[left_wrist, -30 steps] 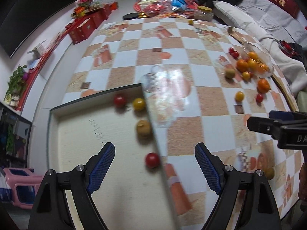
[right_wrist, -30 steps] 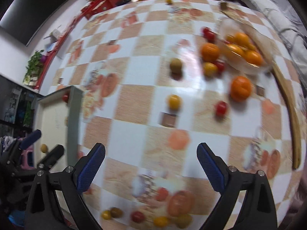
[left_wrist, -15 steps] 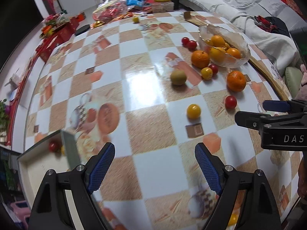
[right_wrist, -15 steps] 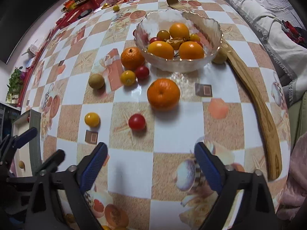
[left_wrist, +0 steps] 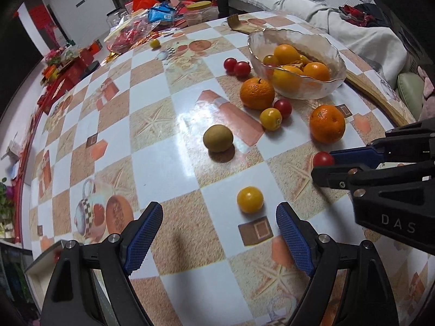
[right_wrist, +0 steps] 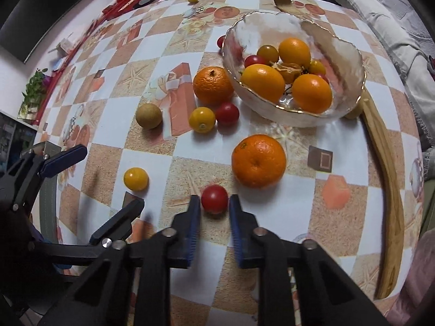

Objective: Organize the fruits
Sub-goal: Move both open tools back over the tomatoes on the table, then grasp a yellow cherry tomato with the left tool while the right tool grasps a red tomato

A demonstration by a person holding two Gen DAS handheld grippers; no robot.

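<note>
both r fingers (right_wrist: 194, 212) flank red tomato (right_wrist: 214, 198), l gripper (left_wrist: 218, 235) wide.

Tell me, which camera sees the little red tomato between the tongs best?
The right wrist view. There the red cherry tomato sits whole and close, framed between the right tongs, whose pads flank it on both sides. In the left wrist view the same tomato shows only from the side, partly hidden behind those tongs.

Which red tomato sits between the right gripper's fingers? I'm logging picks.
The lone red tomato just below the loose orange, between the right gripper fingers; other reds lie by the bowl.
</note>
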